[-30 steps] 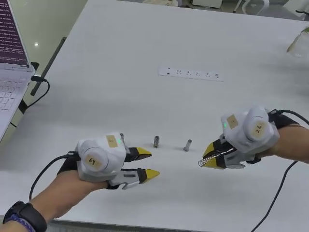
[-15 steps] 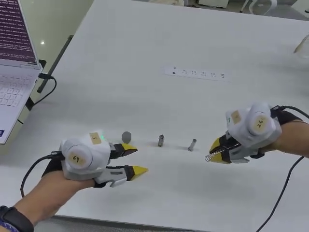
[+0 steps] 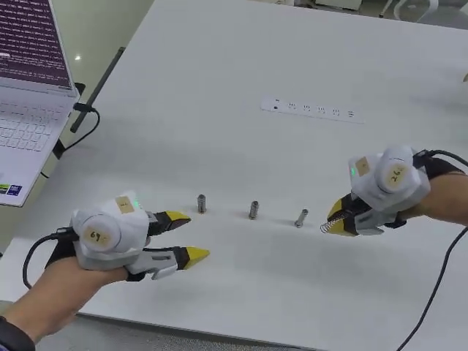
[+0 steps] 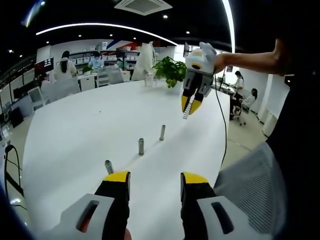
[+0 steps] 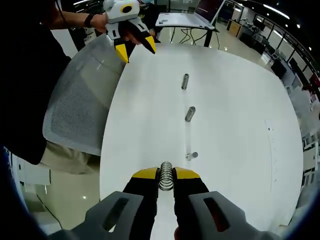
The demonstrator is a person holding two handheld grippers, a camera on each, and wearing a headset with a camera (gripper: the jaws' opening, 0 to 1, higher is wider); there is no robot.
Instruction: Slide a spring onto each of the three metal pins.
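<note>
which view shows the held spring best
The right gripper view: the spring sits close up, pinched in the right gripper. The head view and left gripper view show it small at that gripper's tips.

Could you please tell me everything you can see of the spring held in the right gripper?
The spring is a small coil of bare silvery wire, pinched between the yellow tips of the right gripper. It sticks out past the tips, clear of the table, with its free end toward the nearest pin.
</note>
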